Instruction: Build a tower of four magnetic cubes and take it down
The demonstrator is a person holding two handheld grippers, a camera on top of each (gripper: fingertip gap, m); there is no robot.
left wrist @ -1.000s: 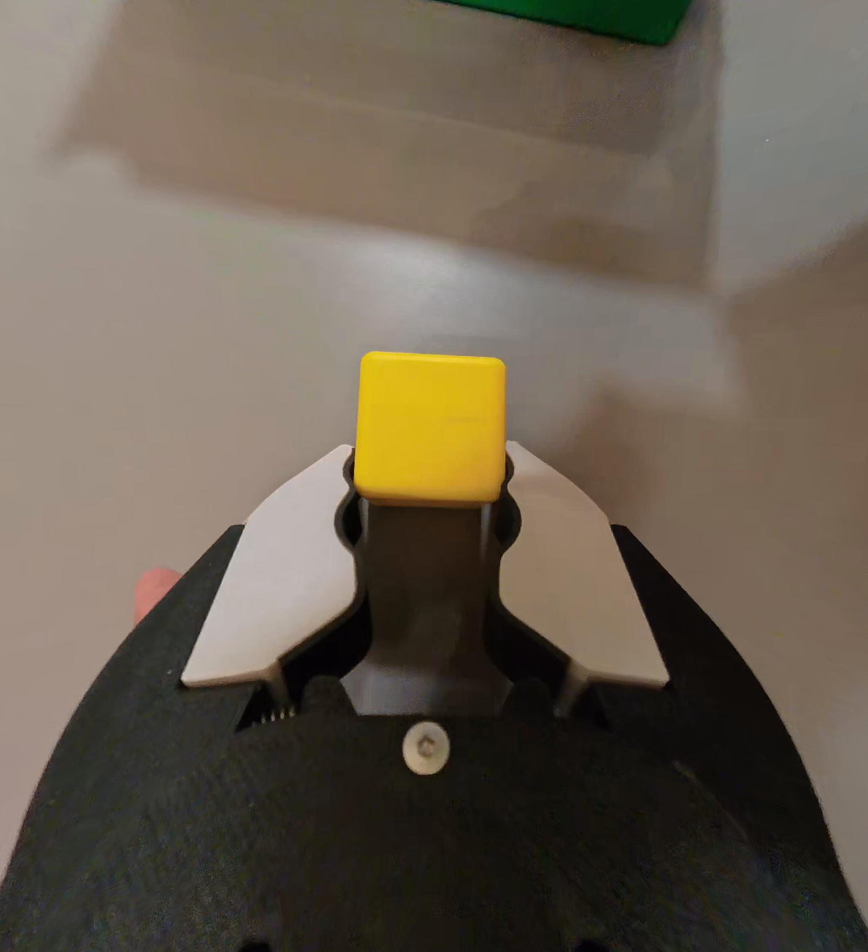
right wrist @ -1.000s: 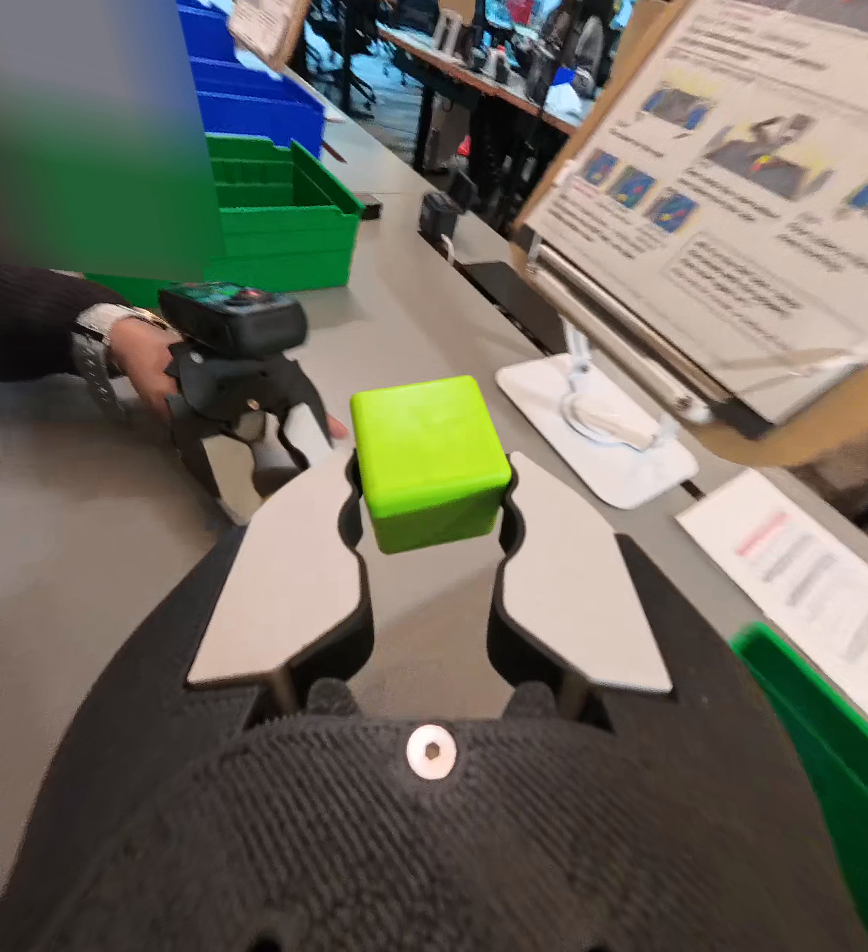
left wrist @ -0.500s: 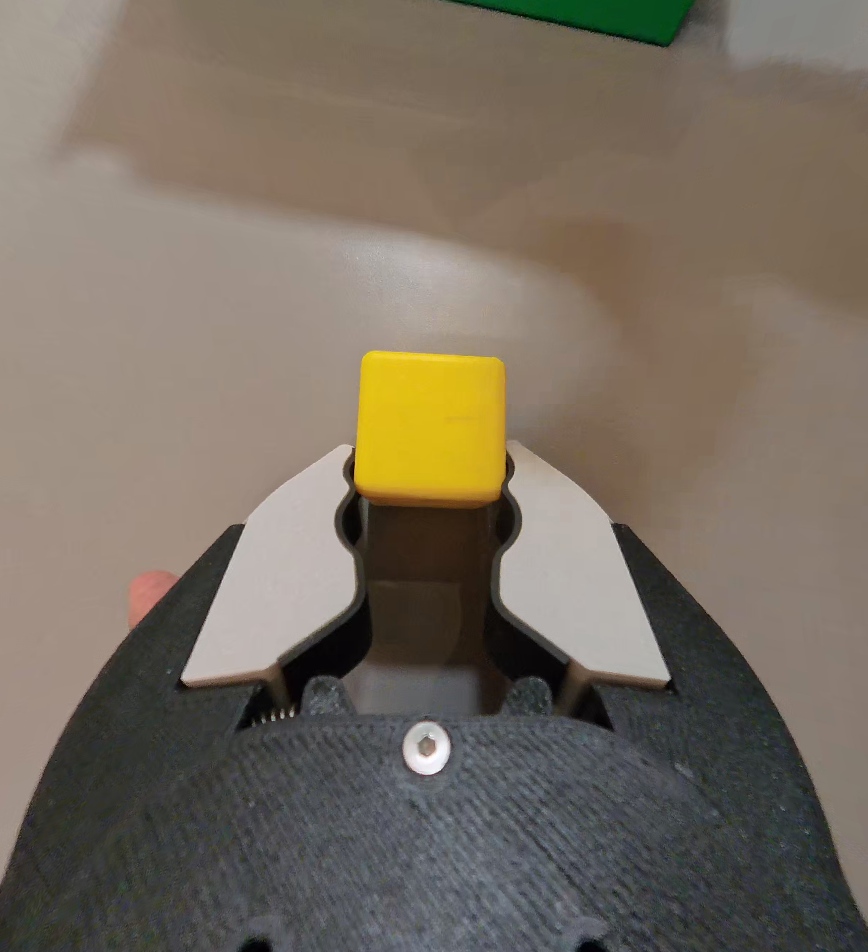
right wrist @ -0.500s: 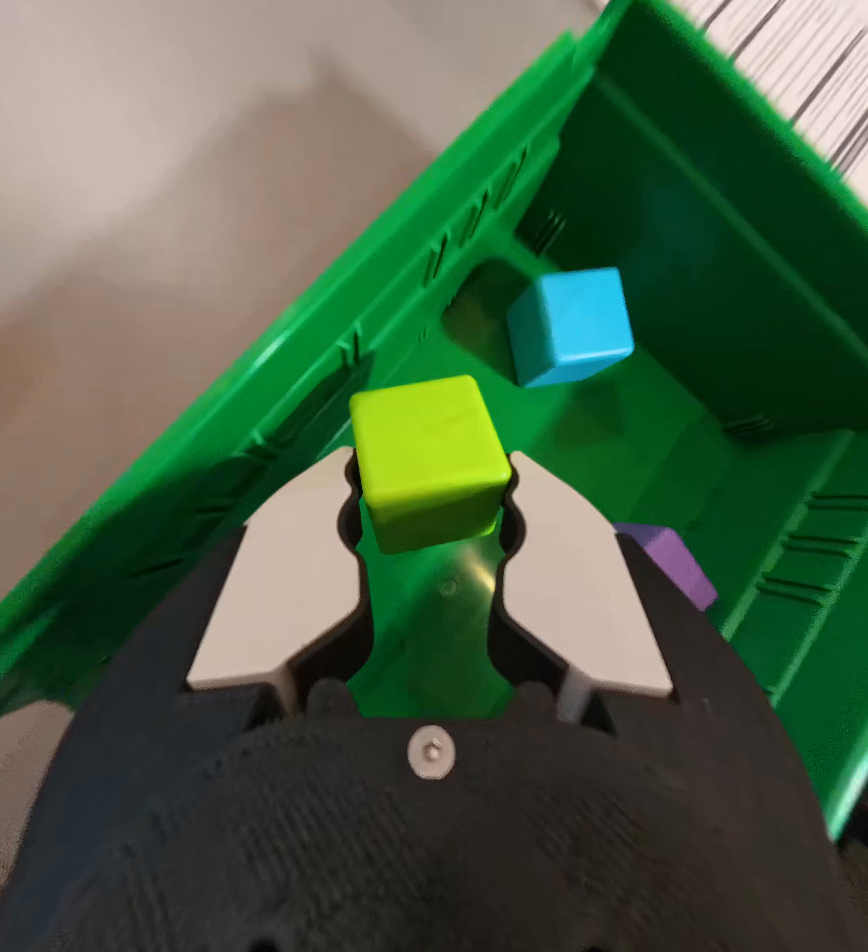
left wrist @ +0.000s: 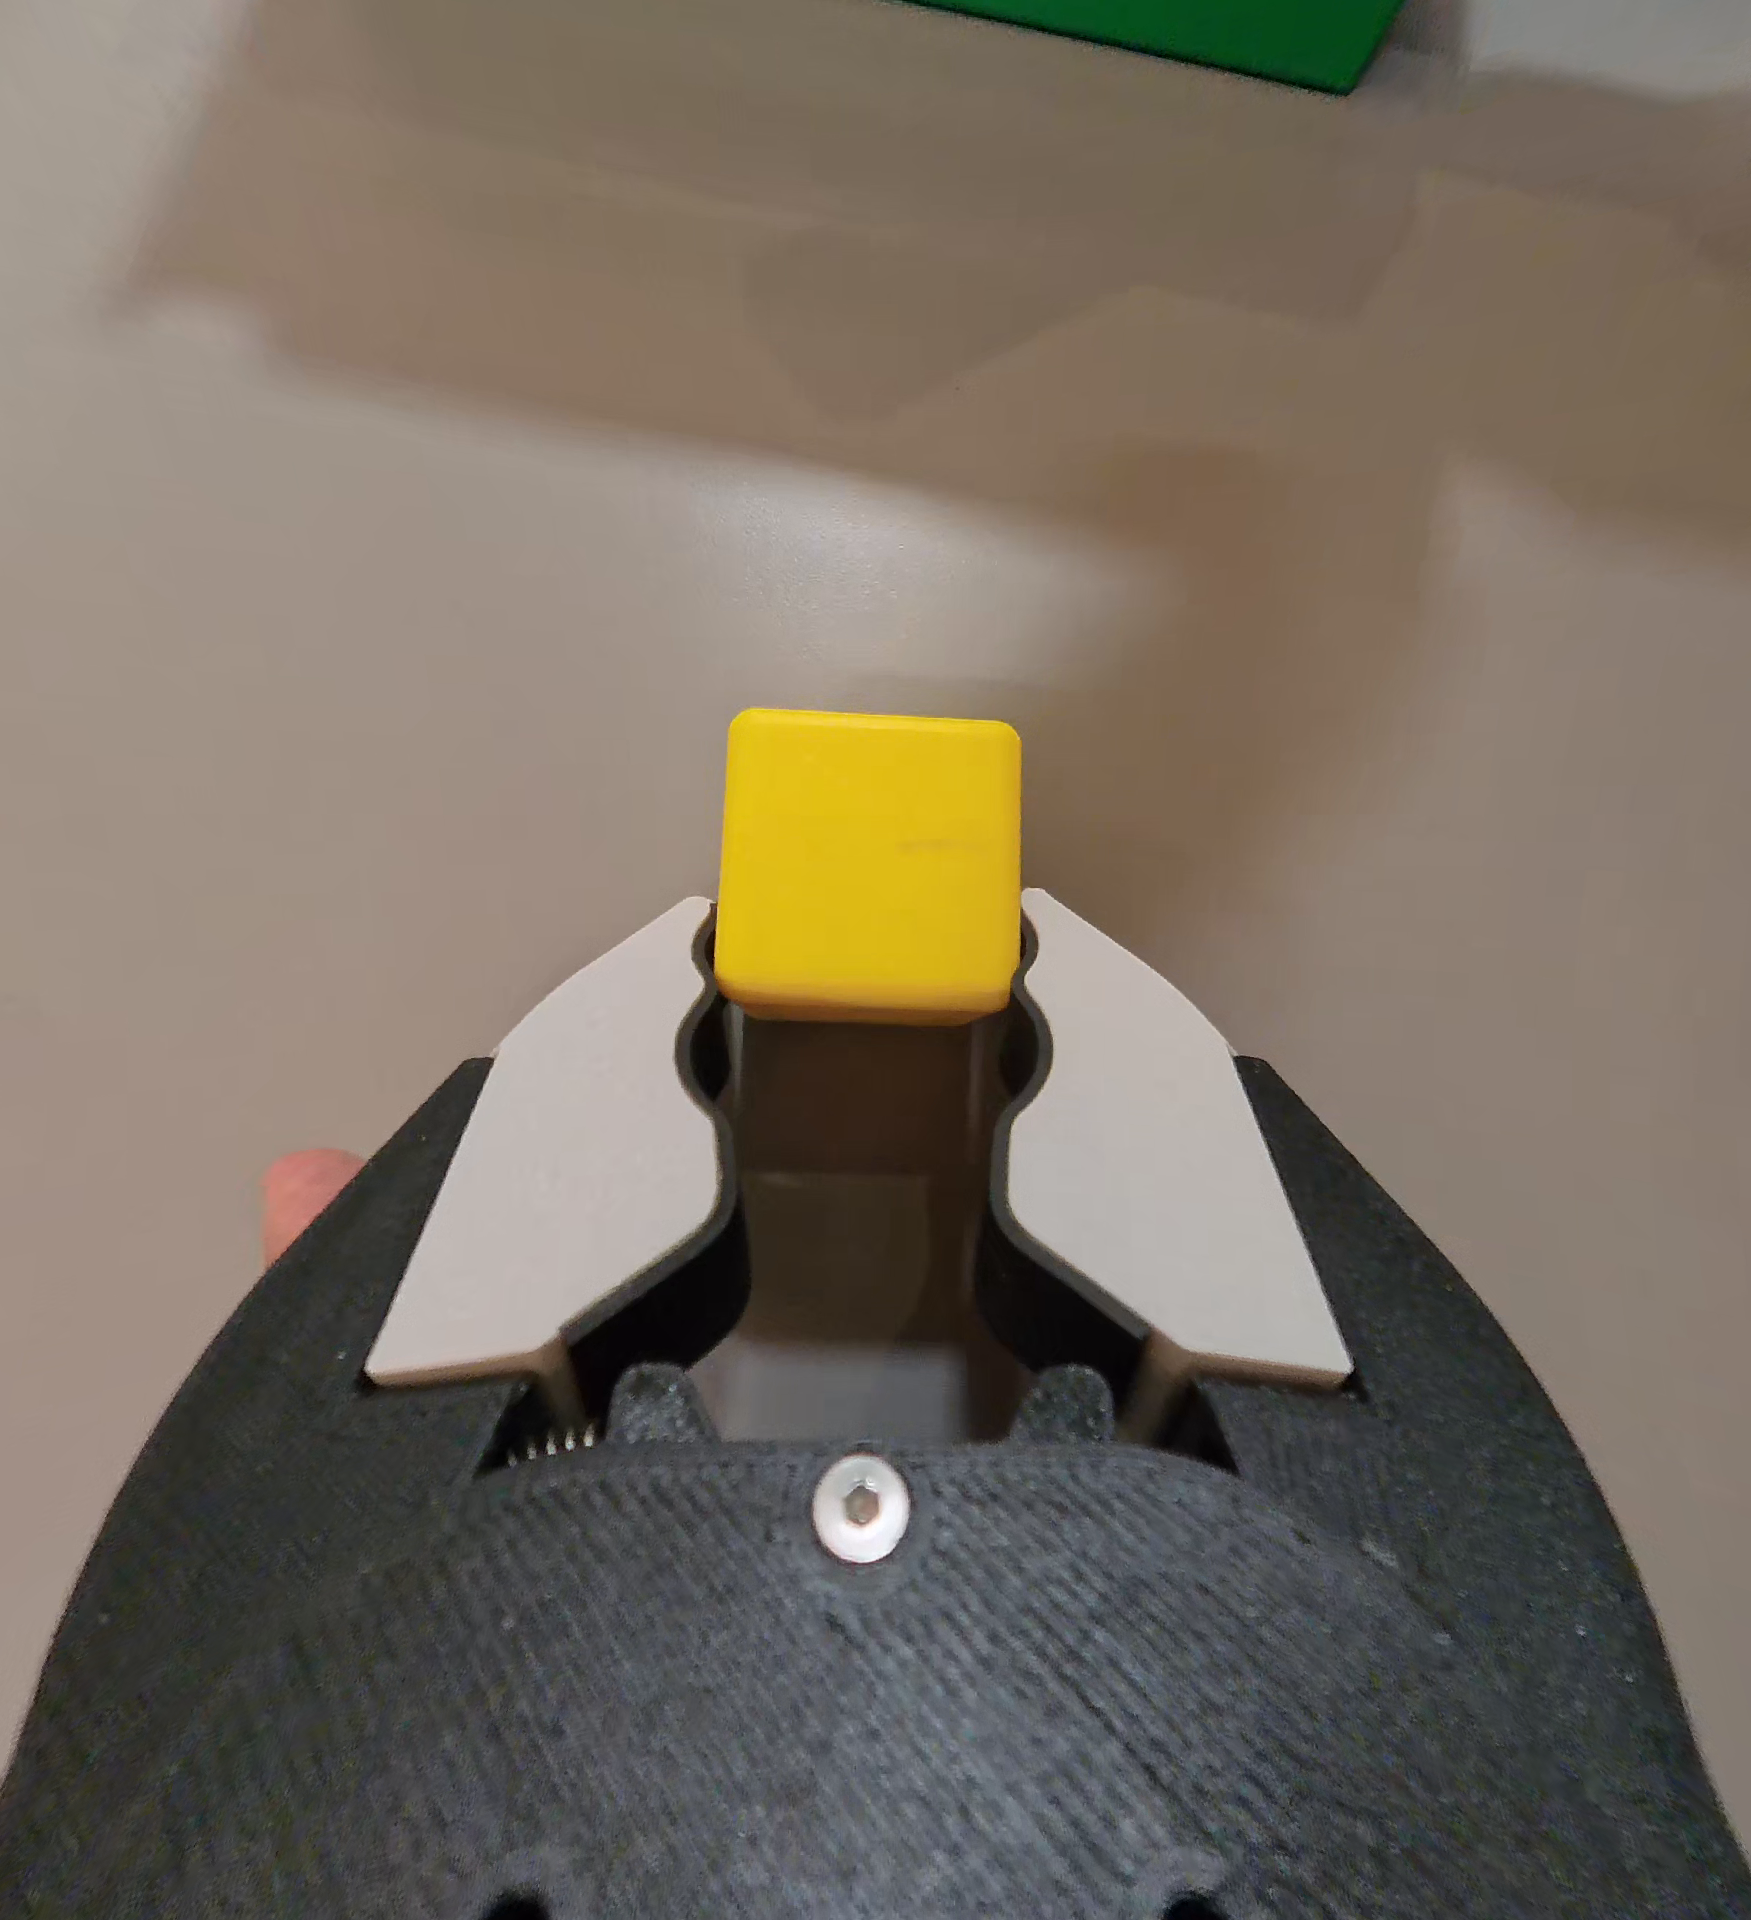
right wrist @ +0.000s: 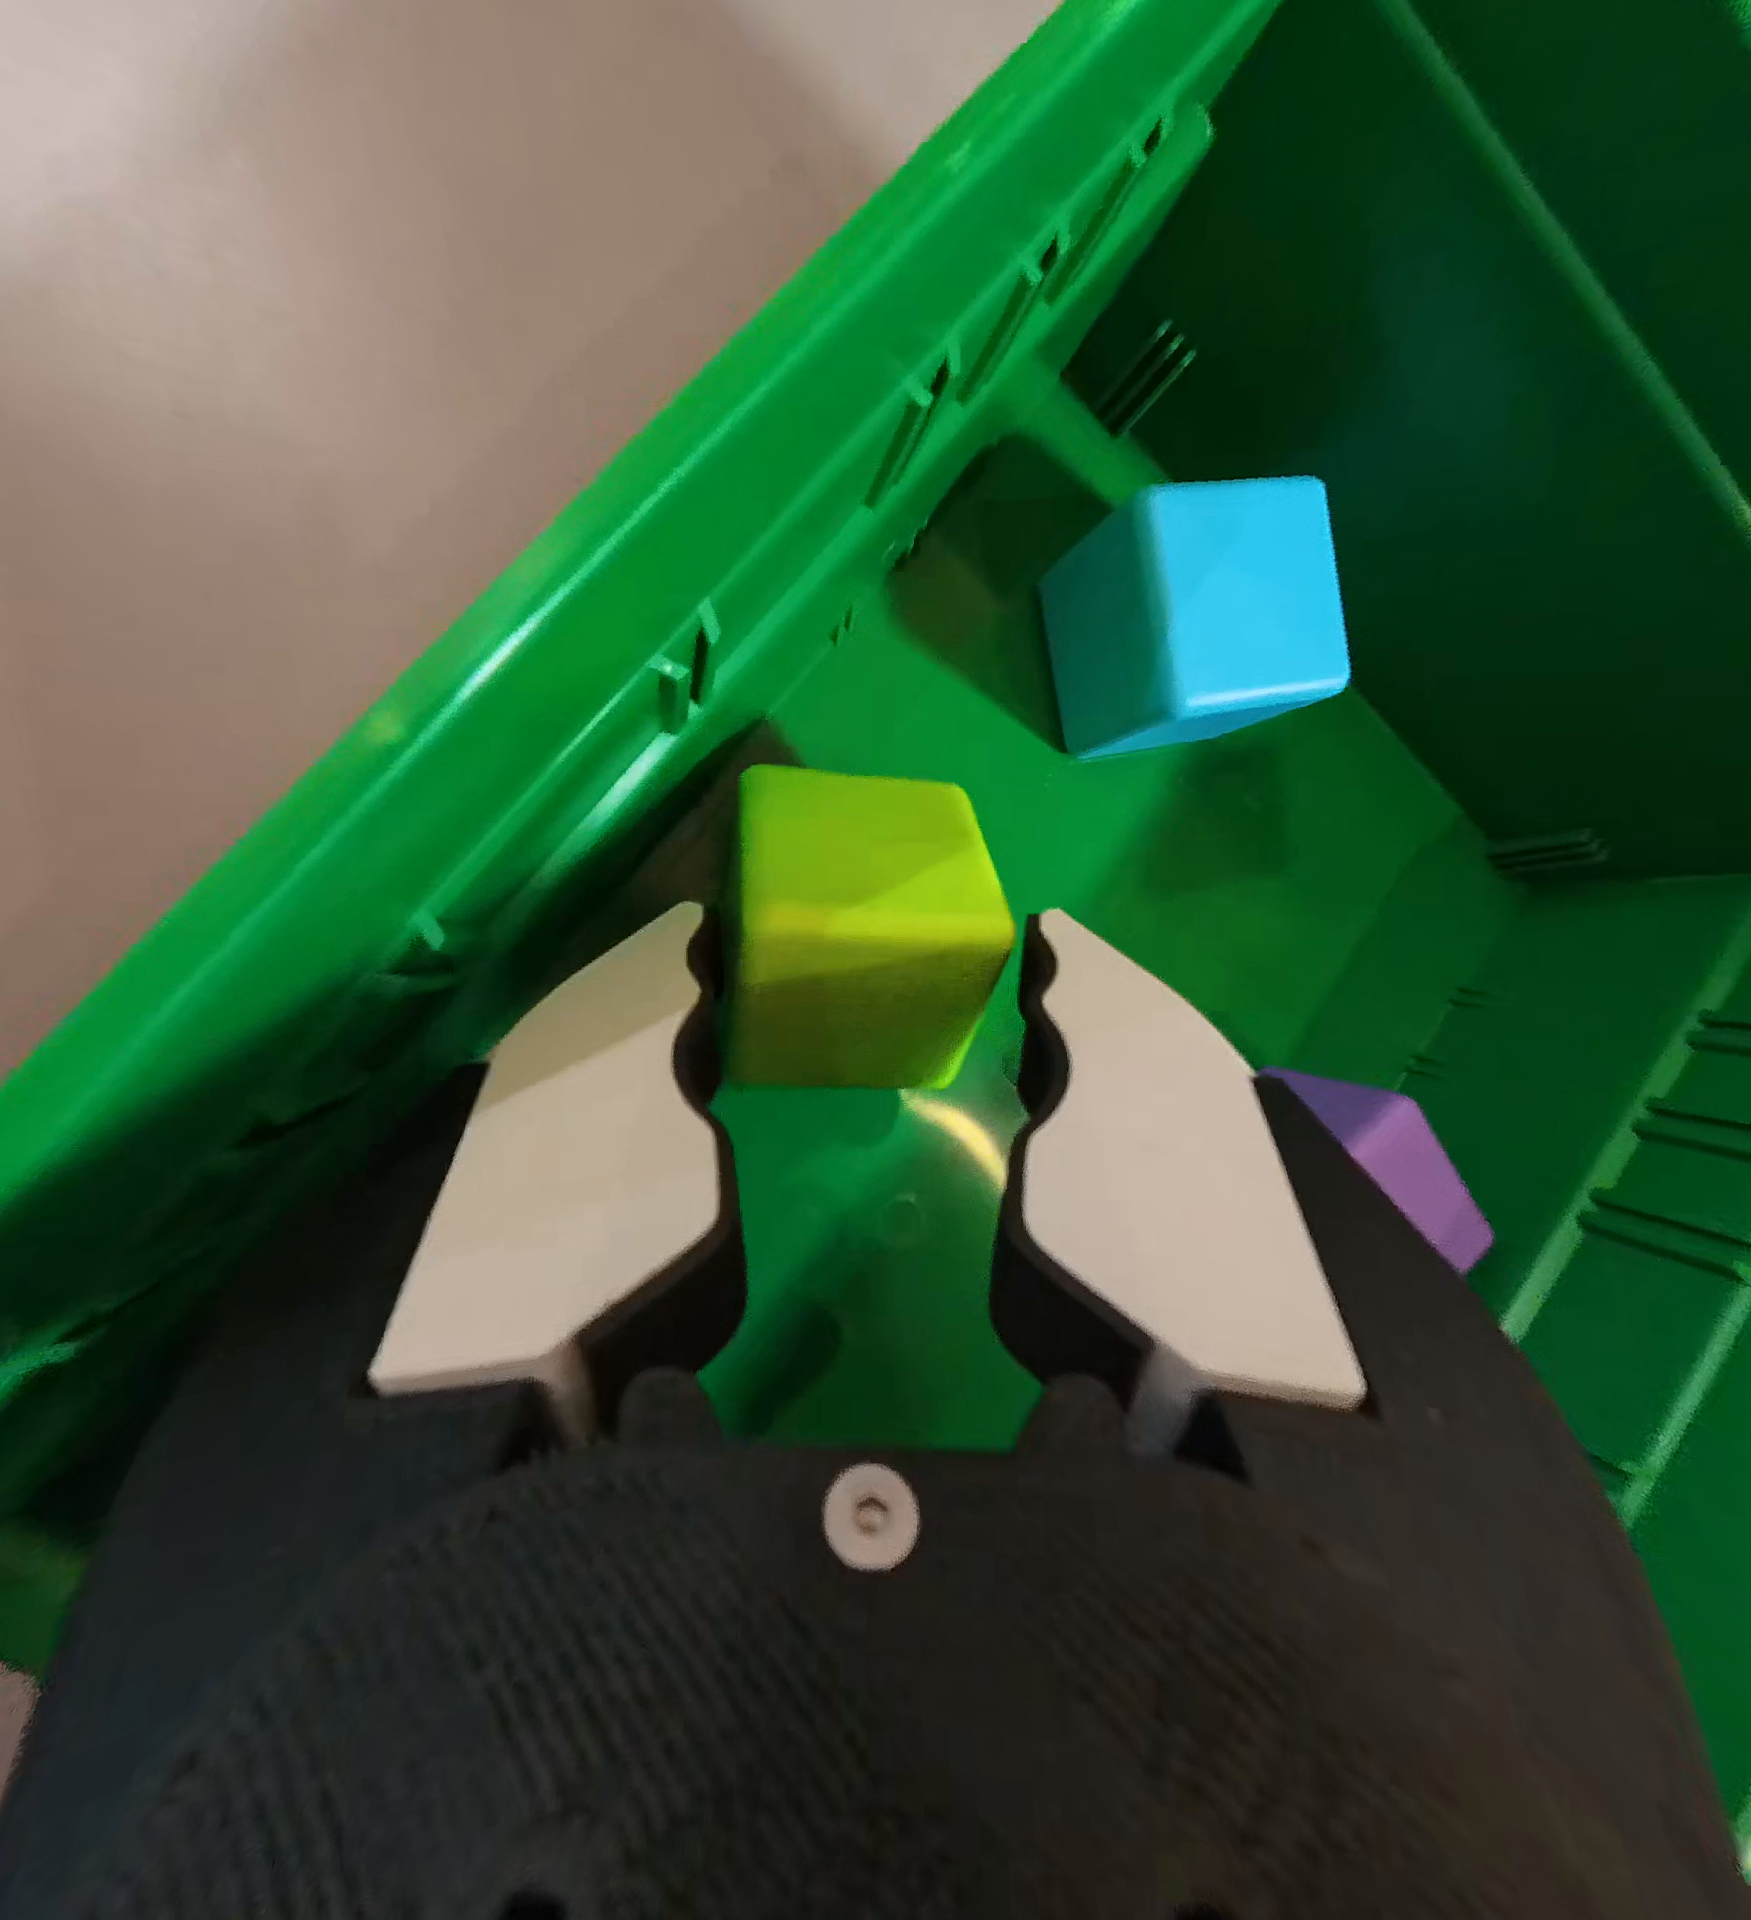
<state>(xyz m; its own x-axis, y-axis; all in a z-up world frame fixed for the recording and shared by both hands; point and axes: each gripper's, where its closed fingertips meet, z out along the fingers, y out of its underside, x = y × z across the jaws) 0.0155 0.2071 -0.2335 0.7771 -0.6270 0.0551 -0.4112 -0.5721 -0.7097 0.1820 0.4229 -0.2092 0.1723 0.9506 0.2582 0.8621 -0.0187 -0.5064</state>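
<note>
Left wrist view: your left gripper (left wrist: 866, 961) is clamped on a yellow cube (left wrist: 866, 878), both grey fingertips pressed against its side faces. The cube sits at the very tips, its top face level and square to the camera. Below it lies a plain grey tabletop (left wrist: 331, 623), crossed by soft shadows. A corner of a green bin (left wrist: 1266, 36) shows at the top edge, well apart from the cube. A fingertip (left wrist: 299, 1195) of your own hand peeks out at the left side of the black gripper body.

Right wrist view: your right gripper (right wrist: 866, 971) looks down into a green bin (right wrist: 538, 748), seen at a slant. A lime-green cube (right wrist: 855, 935) lies between the fingertips. The left fingertip is against or just beside it; a narrow gap shows on the right side, and the cube is tilted. With the blur, you cannot tell whether the grip holds or has let go. Inside the bin, a light blue cube (right wrist: 1198, 613) rests beyond the lime one, near the far corner. A purple cube (right wrist: 1390, 1169) sits just beside the right finger, partly hidden by the gripper body. Grey tabletop (right wrist: 227, 312) lies outside the bin's long wall.
</note>
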